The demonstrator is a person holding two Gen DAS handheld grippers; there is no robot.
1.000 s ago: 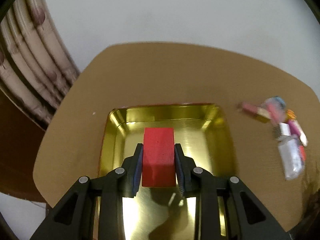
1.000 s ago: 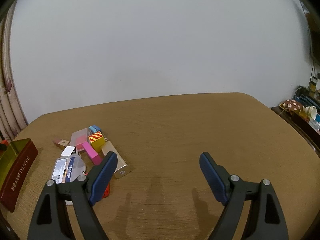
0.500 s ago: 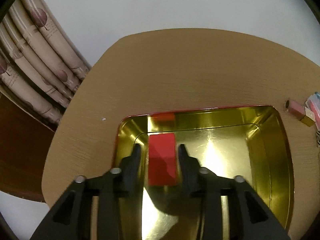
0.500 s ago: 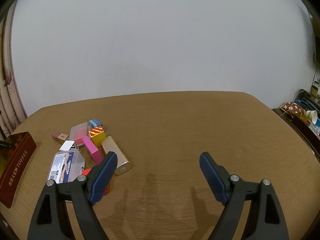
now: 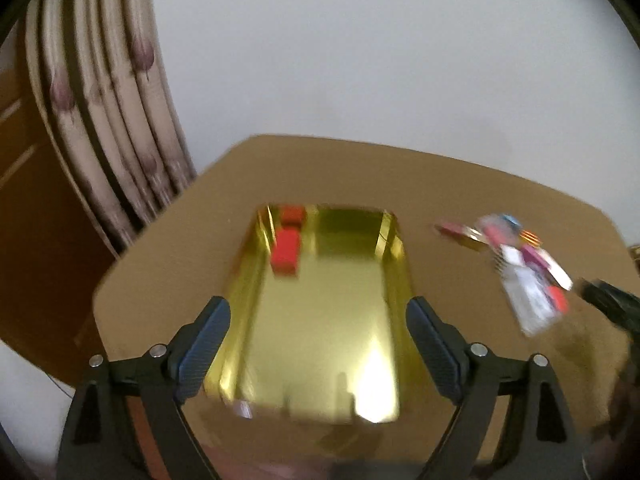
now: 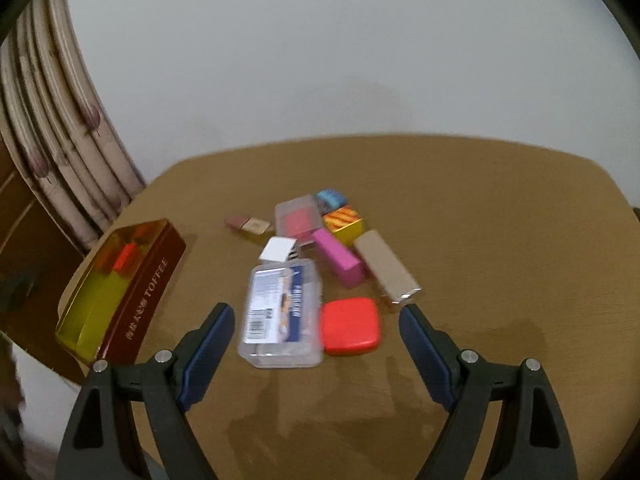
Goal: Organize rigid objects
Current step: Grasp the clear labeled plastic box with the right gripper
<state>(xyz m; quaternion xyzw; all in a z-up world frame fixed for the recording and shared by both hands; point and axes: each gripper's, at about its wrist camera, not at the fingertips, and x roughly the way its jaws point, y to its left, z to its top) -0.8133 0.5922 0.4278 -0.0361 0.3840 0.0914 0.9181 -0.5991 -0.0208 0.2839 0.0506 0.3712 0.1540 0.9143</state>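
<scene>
A red block (image 5: 285, 255) lies in the far left corner of the gold tin (image 5: 320, 360). My left gripper (image 5: 318, 344) hovers over the tin's near half, its jaws opening wide with nothing between them. In the right wrist view the same tin (image 6: 152, 292), dark red outside with "TOFFEE" on its side, stands at the table's left. My right gripper (image 6: 314, 346) is open, just short of a clear plastic case (image 6: 282, 314) and a red rounded square box (image 6: 350, 330). Behind them lie a pink block (image 6: 338, 260), a tan bar (image 6: 386, 270) and a striped yellow cube (image 6: 344, 224).
More small pieces sit in the pile: a clear box with pink inside (image 6: 298, 218), a blue piece (image 6: 330, 198), a white tile (image 6: 278, 249), a small pink-and-gold piece (image 6: 248, 224). Curtains (image 6: 52, 132) hang past the table's left edge. The brown table (image 6: 500, 240) is bare on the right.
My left gripper has let go of the red block, opened wide and drawn back from it. My right gripper has swung left and tipped down toward the pile.
</scene>
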